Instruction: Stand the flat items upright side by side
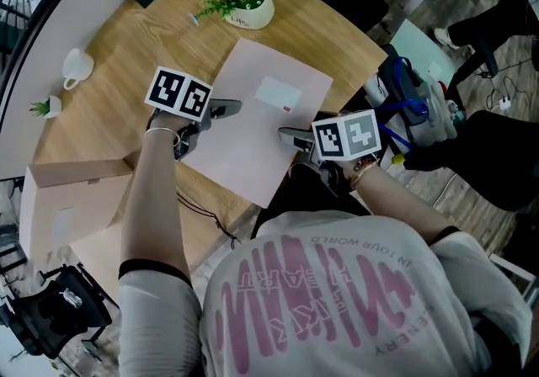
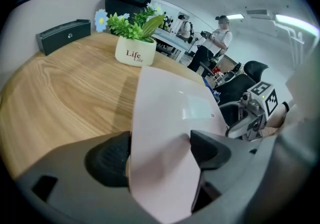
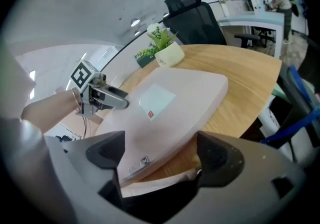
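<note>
Pink mailer [image 1: 244, 144]: it is lying flat on the counter [image 1: 143, 47] with its white label [image 1: 279, 93] facing up. Its near corner is reaching toward the counter's edge by the person, and it is not standing yet.
Left claw [image 2: 160, 154]: it is pointing steeply down at the mailer's left corner with its jaws well apart. The corner is running up between the pads and filling the gap, with a slight crease beside one pad. The pads are not looking clamped on it, so nothing is being held.
Right claw [image 3: 162, 154]: it is sitting at the mailer's near right edge with its jaws spread very wide. The edge is lying between them unpinched, a little raised off the wood. A paler flap [image 3: 150, 188] is showing beneath it, and I cannot identify it.
Why both sides: the sheet is looking wide and limp, so bracketing it at two well-separated spots is probably meant to stop it sagging when tipped up.
Why the edges: a flat thing is offering no face to pinch, so the claws are going for a corner and a lifted rim.
Step in hand: by my judgement the grasp is being set up, and lifting is not yet begun.
Surroundings: the flower pot [image 1: 251, 13] and the cardboard box [image 1: 72, 177] are standing well apart from the mailer, leaving room.
</note>
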### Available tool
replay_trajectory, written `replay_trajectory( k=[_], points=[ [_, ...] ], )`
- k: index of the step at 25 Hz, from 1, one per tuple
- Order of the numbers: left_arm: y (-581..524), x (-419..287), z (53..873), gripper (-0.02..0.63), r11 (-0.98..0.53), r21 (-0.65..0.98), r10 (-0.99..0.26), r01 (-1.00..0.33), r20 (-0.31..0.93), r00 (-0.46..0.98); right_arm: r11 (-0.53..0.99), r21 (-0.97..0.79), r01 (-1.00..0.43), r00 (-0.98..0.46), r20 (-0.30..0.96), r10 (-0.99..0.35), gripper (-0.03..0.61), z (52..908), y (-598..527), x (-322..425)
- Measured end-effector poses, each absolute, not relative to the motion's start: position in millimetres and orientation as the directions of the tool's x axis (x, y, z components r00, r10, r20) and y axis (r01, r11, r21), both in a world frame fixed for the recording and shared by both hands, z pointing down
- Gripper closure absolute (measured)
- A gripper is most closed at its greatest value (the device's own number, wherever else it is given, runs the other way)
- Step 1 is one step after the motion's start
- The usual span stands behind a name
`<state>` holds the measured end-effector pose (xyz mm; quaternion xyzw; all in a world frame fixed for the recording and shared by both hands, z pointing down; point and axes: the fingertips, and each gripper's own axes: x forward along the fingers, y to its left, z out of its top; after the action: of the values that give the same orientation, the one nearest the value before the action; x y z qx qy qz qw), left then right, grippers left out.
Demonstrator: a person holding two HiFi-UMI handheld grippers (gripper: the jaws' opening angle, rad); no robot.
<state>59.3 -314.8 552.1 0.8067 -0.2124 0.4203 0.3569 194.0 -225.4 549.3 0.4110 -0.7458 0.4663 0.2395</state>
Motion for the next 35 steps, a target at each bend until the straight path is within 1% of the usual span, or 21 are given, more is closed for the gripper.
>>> replay_trajectory(
  k=[3, 5, 10, 12, 20, 24, 28, 35],
  points=[
    [-294, 51, 553, 0.230, -0.652, 0.378, -0.040, -0.657, 0.849, 0.527, 0.290, -0.425, -0.858, -0.511, 0.765, -0.392, 0.124, 552, -223, 191],
    [-281, 46, 553, 0.227, -0.649, 0.360, -0.062, -0.670, 0.853, 0.517, 0.334, -0.388, -0.859, -0.500, 0.773, -0.390, 0.114, 554, -220, 190],
    [-257, 39, 552, 0.229, -0.599, 0.338, -0.199, -0.726, 0.816, 0.543, 0.391, -0.356, -0.849, -0.501, 0.780, -0.376, 0.086, 556, -215, 185],
    [-250, 37, 548, 0.229, -0.585, 0.321, -0.260, -0.744, 0.795, 0.548, 0.404, -0.357, -0.842, -0.506, 0.781, -0.366, 0.086, 555, -214, 183],
    [-223, 11, 513, 0.230, -0.529, 0.190, -0.473, -0.827, 0.743, 0.473, 0.523, -0.311, -0.794, -0.534, 0.768, -0.354, 0.084, 536, -207, 156],
    [-211, -9, 488, 0.232, -0.452, 0.116, -0.613, -0.885, 0.680, 0.402, 0.626, -0.253, -0.738, -0.564, 0.739, -0.367, 0.084, 516, -212, 136],
    [-200, -34, 461, 0.230, -0.337, 0.055, -0.735, -0.940, 0.608, 0.300, 0.729, -0.186, -0.659, -0.615, 0.690, -0.381, 0.083, 490, -223, 108],
    [-162, -85, 418, 0.232, -0.081, -0.027, -0.879, -0.996, 0.473, 0.059, 0.890, -0.118, -0.439, -0.753, 0.588, -0.294, 0.082, 451, -226, 44]
  ],
)
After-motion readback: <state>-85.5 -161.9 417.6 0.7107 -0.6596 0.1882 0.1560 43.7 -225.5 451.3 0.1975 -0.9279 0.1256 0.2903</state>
